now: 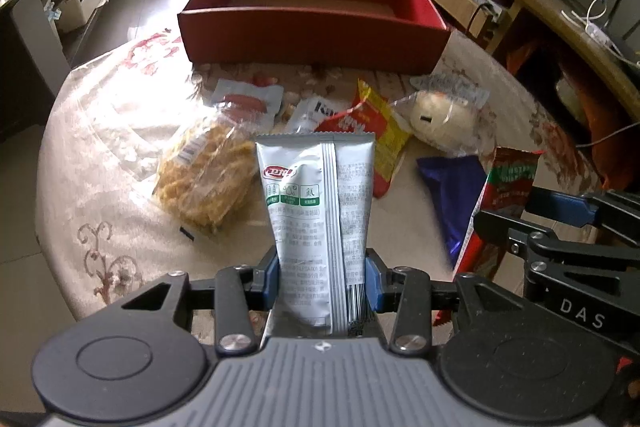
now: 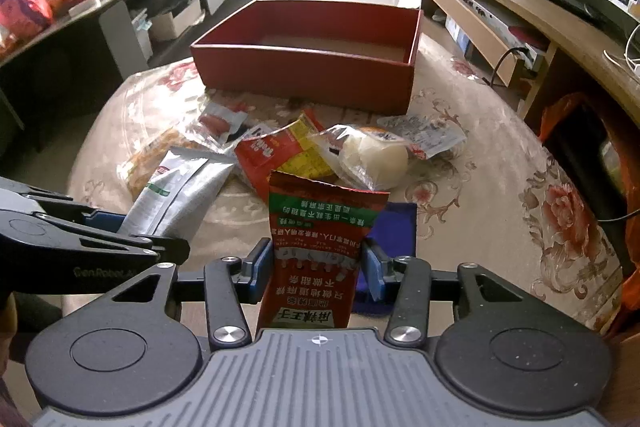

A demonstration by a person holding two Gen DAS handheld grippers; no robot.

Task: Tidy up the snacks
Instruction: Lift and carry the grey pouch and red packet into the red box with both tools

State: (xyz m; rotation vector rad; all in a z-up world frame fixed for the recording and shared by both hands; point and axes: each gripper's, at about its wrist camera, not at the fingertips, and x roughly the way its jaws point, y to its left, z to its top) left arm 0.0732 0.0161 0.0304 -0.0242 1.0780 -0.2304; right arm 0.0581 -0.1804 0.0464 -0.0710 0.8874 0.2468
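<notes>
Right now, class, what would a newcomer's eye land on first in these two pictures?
Probably the big red box, open at the table's far end. Next, the two packets held upright: a silver packet in the left gripper and a red-and-green packet in the right gripper, with loose snacks scattered between.

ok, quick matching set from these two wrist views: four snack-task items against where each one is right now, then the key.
Things:
1. silver packet
2. red packet
3. red box
4. blue packet

Places:
A. flat on the table, near the right gripper
B. far end of the table, nothing visible inside
C. clamped in the left gripper
D. clamped in the right gripper

Pairs: 1-C, 2-D, 3-B, 4-A
</notes>
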